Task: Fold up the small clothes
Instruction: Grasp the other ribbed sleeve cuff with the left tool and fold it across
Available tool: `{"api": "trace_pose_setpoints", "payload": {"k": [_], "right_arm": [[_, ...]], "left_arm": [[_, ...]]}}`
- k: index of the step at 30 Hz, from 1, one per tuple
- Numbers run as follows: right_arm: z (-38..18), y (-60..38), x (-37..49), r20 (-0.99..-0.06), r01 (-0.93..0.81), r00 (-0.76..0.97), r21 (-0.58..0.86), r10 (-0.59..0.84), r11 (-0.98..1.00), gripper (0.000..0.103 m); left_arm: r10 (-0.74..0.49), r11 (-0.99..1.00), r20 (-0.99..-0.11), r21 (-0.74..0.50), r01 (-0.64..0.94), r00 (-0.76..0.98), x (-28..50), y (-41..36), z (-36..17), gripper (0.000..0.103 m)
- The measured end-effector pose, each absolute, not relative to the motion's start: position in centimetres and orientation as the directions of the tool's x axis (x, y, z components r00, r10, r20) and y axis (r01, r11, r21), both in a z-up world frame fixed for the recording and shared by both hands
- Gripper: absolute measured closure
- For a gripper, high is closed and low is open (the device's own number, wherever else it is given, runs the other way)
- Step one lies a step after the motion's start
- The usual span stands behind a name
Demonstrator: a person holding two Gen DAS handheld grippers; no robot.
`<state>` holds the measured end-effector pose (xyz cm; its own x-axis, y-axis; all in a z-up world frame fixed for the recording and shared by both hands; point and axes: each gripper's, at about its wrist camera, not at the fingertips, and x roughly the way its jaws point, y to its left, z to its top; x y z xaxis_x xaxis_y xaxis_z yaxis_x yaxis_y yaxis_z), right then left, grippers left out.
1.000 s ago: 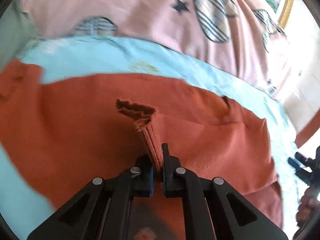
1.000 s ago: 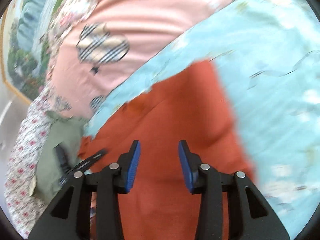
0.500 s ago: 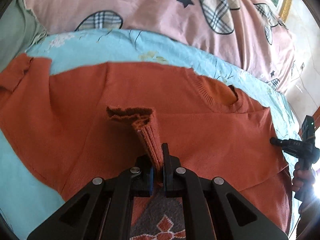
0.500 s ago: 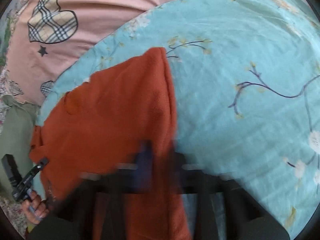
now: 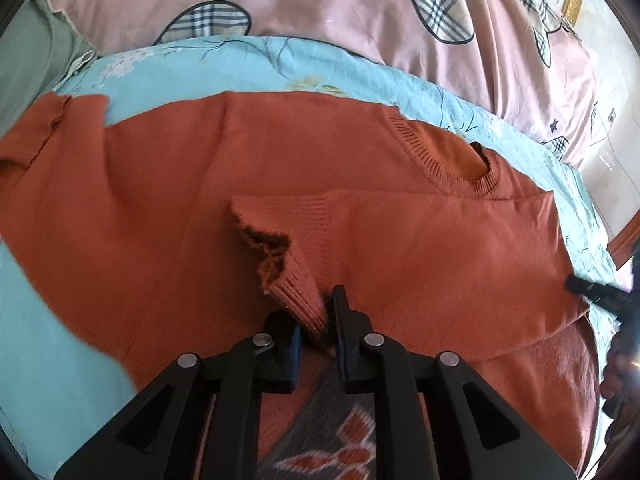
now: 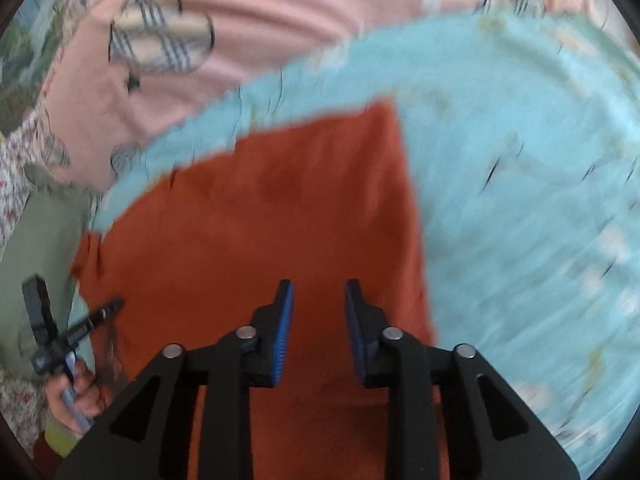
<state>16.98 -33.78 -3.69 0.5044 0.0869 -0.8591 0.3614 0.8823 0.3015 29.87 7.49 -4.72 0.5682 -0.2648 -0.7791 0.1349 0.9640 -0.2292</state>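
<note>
A rust-orange knit sweater (image 5: 160,208) lies spread on a light blue floral sheet (image 5: 248,64). Its ribbed neckline (image 5: 452,168) is at the upper right in the left wrist view. My left gripper (image 5: 316,320) holds the ribbed cuff of a sleeve (image 5: 296,280) that is folded across the sweater's body; the jaws stand slightly apart around the cuff. In the blurred right wrist view, my right gripper (image 6: 318,308) is open and empty just above the sweater (image 6: 260,220), near its right edge.
A pink quilt (image 5: 320,4) with plaid hearts and black stars lies beyond the sheet. Green fabric (image 5: 28,56) sits at the far left. The right gripper's tip (image 5: 592,290) shows at the sweater's right edge. The left gripper and the hand holding it (image 6: 68,360) show at lower left.
My left gripper has carried the cuff over the sweater's body and its jaws have loosened a little. My right gripper has swung back over the sweater and stands open.
</note>
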Motion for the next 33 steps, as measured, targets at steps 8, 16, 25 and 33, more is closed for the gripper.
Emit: {"api": "trace_pose_setpoints", "payload": {"k": [8,16,25,33], "right_arm": [[-2.0,-32.9,14.2,-0.822,0.347,0.548,0.391,0.154,0.852,0.066],[-2.0,-25.4,12.0,-0.788,0.218,0.505,0.511,0.351,0.831,0.057],[-4.9,-22.6,12.2,-0.811,0.248,0.431,0.529,0.397,0.811,0.057],[-5.0,-22.0,12.4,-0.808,0.231,0.427,0.531,0.406,0.815,0.057]], "left_arm": [[-0.135,0.985,-0.752,-0.174,0.004,0.645,27.4,15.5,-1.3,0.060],[0.143,0.986,-0.717,0.043,-0.161,0.682,33.2,23.5,1.3,0.029],[0.263,0.963,-0.788,0.178,-0.202,0.557,43.3,29.3,-2.8,0.036],[0.107,0.986,-0.766,-0.001,-0.167,0.633,42.2,30.7,-1.7,0.085]]}}
